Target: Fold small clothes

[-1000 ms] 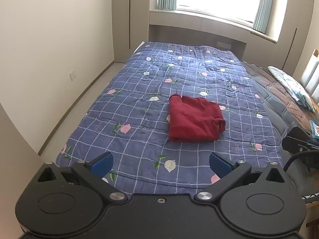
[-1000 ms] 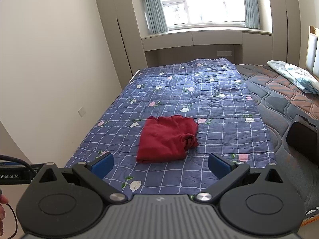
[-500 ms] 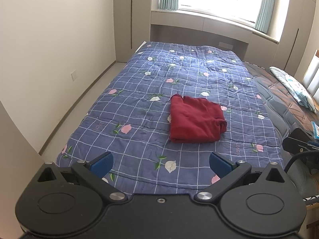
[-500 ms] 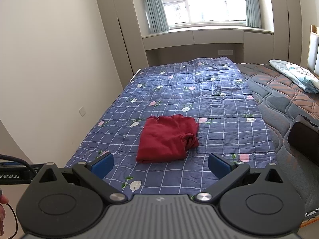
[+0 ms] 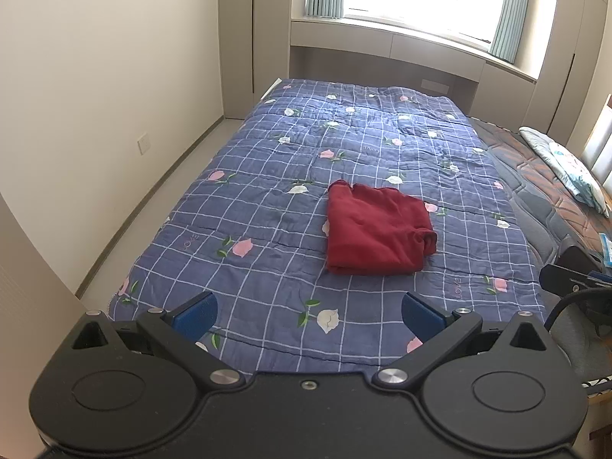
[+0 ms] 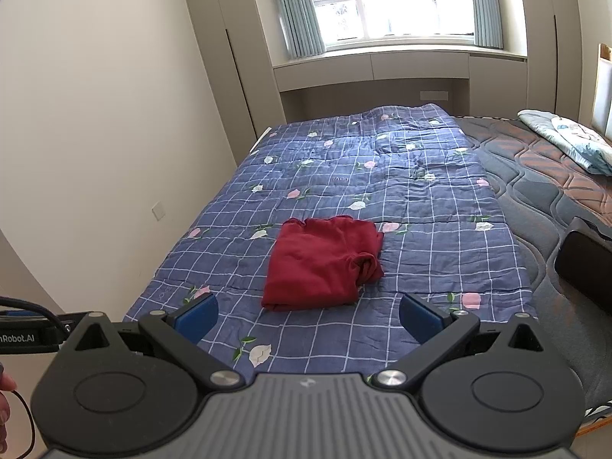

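Left gripper [image 5: 309,311] spread wide, nothing between the blue pads [image 5: 195,314]; held back over the quilt's near edge, well short of the garment. Right gripper [image 6: 309,313] likewise spread and empty, nearer the garment's front corner but apart from it.

Garment [image 5: 376,231]: red, lying on the quilt [image 5: 267,206] about mid-width, already doubled into a rough rectangle. Judged near done or awaiting one last fold. Right side bunched, a rolled cuff or hem sticking out [image 6: 369,264]; left and front edges straight.

For a clean step: tuck or smooth the bunched right side first, then pinch both near corners low, close to the quilt, taking all layers. Lifting too high likely to spill the stack.

Room: open quilt on all sides of the garment, most to its left and beyond. Bare mattress [image 6: 535,176] past the quilt's right edge; dark object [image 6: 585,260] there, clear of the fold. Pillow [image 6: 570,141] far right. Window beyond.
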A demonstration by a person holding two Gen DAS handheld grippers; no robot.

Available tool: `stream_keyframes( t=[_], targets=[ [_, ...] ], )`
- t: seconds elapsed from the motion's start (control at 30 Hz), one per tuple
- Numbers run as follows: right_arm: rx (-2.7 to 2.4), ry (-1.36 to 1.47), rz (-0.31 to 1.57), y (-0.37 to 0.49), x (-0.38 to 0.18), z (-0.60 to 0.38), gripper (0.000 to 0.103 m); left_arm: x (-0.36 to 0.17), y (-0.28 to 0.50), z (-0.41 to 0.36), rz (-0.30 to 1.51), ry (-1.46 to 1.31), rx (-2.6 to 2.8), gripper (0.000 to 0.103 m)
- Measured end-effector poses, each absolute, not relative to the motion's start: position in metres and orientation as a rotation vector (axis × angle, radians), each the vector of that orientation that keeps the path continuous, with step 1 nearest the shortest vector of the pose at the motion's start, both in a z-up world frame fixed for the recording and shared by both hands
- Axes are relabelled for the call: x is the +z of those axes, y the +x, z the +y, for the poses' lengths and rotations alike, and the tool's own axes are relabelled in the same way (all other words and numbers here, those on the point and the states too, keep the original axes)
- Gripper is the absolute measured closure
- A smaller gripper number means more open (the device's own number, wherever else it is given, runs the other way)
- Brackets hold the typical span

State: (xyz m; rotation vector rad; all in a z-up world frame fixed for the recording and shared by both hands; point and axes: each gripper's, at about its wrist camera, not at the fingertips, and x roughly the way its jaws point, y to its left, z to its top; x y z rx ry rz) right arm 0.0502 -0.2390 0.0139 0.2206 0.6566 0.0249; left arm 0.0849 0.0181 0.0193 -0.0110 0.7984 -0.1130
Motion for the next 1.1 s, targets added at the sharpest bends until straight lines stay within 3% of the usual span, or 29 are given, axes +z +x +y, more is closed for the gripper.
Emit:
stream_keyframes(
  t=[1.1],
  targets=[
    [0.039, 0.219, 0.669, 0.0562, 0.0104, -0.2387, 0.000, 0.0199, 0.0871, 0.0142, 0.801, 0.014, -0.054, 0.001]
  ],
)
